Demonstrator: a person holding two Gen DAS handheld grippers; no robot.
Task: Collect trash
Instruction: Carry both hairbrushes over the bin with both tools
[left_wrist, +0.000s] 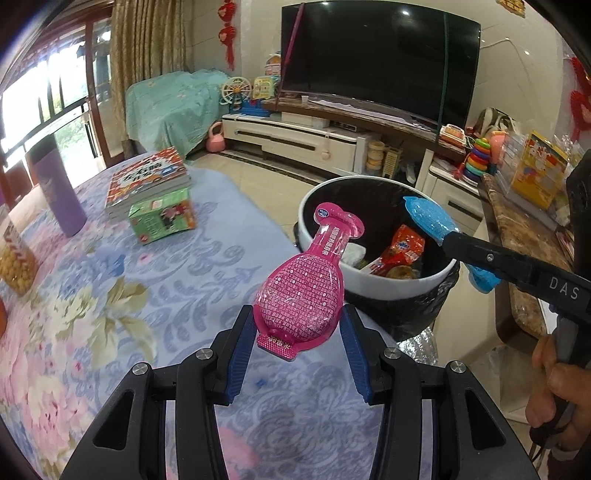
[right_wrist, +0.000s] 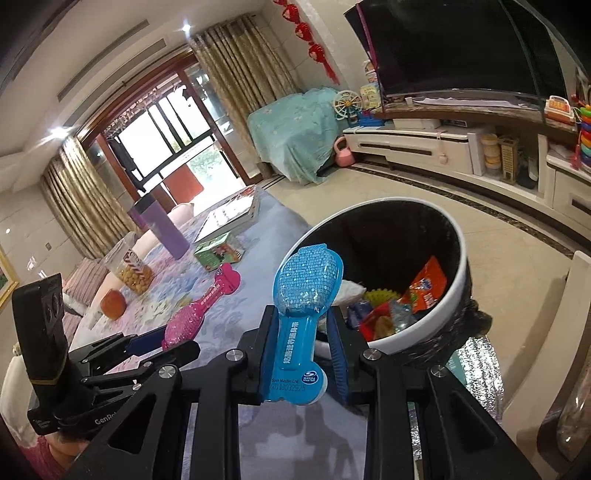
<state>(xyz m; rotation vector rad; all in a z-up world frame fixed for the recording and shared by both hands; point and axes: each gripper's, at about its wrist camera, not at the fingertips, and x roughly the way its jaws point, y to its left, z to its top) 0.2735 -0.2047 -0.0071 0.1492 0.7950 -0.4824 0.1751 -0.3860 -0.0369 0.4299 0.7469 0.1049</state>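
My left gripper (left_wrist: 298, 334) is shut on a pink bulb-shaped plastic packet (left_wrist: 306, 284), held above the flowered table edge near the bin; it also shows in the right wrist view (right_wrist: 199, 314). My right gripper (right_wrist: 303, 354) is shut on a blue packet (right_wrist: 301, 306) of the same shape, held near the bin's rim; in the left wrist view the blue packet (left_wrist: 430, 218) hangs over the bin's right rim. The white trash bin (left_wrist: 391, 284) with a black liner holds several wrappers, also seen in the right wrist view (right_wrist: 443, 321).
On the flowered tablecloth (left_wrist: 129, 295) stand a purple bottle (left_wrist: 61, 195), stacked books (left_wrist: 151, 177), a green box (left_wrist: 162, 216) and a snack jar (left_wrist: 14, 258). A marble-topped counter (left_wrist: 517, 236) is to the right. A TV (left_wrist: 376, 55) and cabinet stand behind.
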